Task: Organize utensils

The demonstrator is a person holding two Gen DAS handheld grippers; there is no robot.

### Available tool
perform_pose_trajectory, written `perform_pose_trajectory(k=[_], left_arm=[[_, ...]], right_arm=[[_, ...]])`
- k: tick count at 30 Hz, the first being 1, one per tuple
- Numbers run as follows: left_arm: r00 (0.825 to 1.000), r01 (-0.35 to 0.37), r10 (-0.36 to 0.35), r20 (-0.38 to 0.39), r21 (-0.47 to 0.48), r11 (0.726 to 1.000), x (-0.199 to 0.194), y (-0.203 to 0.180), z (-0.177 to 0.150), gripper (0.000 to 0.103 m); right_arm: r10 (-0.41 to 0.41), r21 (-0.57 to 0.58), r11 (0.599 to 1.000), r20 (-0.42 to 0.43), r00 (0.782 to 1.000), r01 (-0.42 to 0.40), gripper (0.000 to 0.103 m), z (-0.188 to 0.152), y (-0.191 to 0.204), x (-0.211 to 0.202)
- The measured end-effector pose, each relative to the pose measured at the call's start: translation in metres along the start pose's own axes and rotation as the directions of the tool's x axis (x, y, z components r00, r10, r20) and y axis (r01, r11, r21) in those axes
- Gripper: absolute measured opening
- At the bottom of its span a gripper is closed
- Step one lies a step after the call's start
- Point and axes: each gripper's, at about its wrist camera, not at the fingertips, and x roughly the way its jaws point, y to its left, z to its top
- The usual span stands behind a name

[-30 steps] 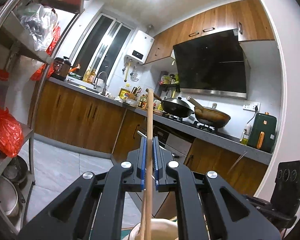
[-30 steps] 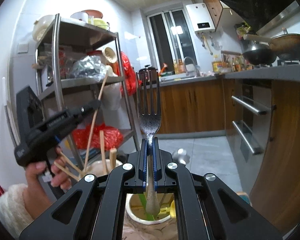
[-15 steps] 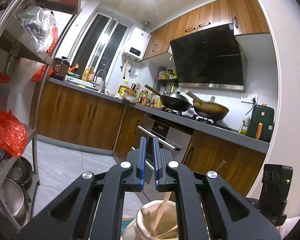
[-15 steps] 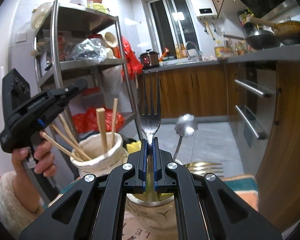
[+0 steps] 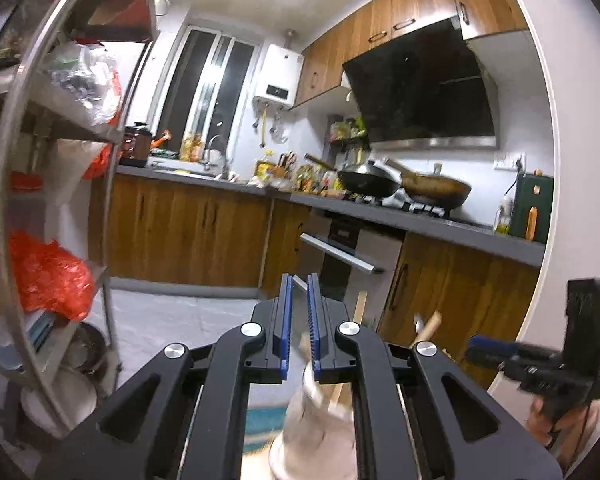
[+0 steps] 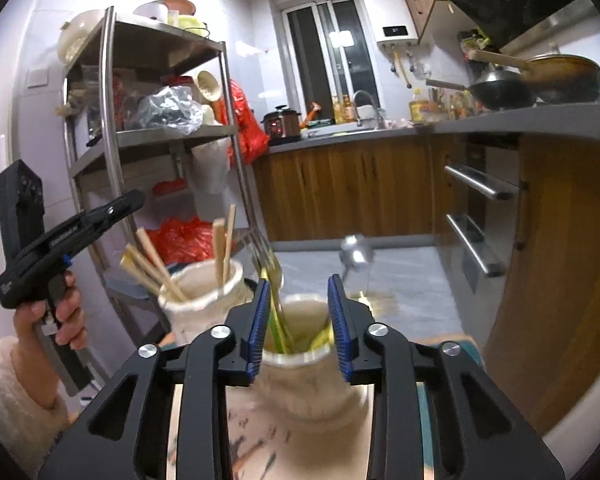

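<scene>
Right tongs (image 6: 300, 320) just opening over near jar (image 6: 300, 364), fork (image 6: 266, 260) released inside; left tongs (image 5: 297, 328) narrow, empty.

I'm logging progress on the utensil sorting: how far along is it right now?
Done: chopsticks stand in one jar, and the fork sits in the nearer jar. In hand: nothing; right gripper has just opened, left gripper is shut, empty. Left: a spoon beyond.
</scene>
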Motion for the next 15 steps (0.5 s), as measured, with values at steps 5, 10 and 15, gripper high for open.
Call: perform_pose_trajectory(k=[5, 10, 15], left_arm=[[0.995, -0.061, 0.062, -0.083, 0.015, 0.998, -0.024, -0.004, -0.026, 0.009], [0.990, -0.085, 0.086, -0.113, 0.009, 0.996, -0.050, -0.018, -0.061, 0.052], [0.986, -0.119, 0.123, -0.113, 0.046, 0.992, -0.063, -0.037, -0.081, 0.072]], right_arm=[[-0.002, 0.026, 1.000, -0.064, 0.998, 0.004, 0.049, -0.021, -0.001, -0.019], [-0.073, -0.038, 0.997, -0.044, 0.996, 0.071, 0.064, -0.044, 0.006, -0.035], [-0.081, -0.140, 0.987, -0.008, 0.997, 0.079, 0.083, -0.055, 0.021, -0.047]])
